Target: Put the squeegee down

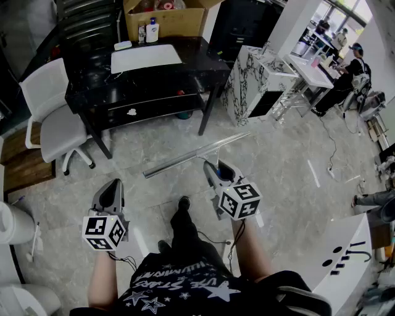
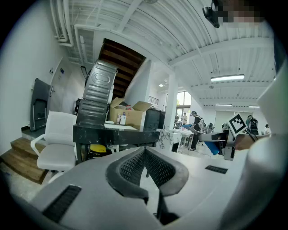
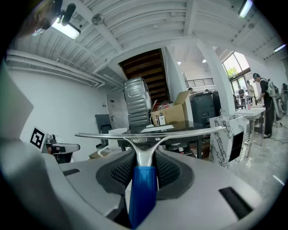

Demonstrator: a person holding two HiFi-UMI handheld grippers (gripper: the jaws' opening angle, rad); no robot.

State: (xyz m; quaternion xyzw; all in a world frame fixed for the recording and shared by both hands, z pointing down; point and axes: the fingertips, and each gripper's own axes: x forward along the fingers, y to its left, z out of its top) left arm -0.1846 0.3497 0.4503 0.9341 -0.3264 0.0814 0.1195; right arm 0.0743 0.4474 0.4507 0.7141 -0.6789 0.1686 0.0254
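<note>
My right gripper (image 1: 215, 168) is shut on the squeegee (image 1: 196, 154), a long silver blade bar held level above the marble floor in front of the black table. In the right gripper view the squeegee's blue handle (image 3: 142, 191) runs back between the ribbed pads, with the metal neck and wide blade (image 3: 148, 133) spreading across ahead of my right gripper (image 3: 143, 167). My left gripper (image 1: 111, 192) hangs lower left with its jaws closed together and nothing in them. The left gripper view shows my left gripper (image 2: 145, 162) with its pads meeting at the tips.
A black table (image 1: 148, 77) with a white board and a cardboard box (image 1: 165, 17) stands ahead. A white chair (image 1: 52, 117) is at its left, a marbled cabinet (image 1: 256, 83) at its right. A white desk corner (image 1: 345, 259) sits at lower right. A person stands at far right.
</note>
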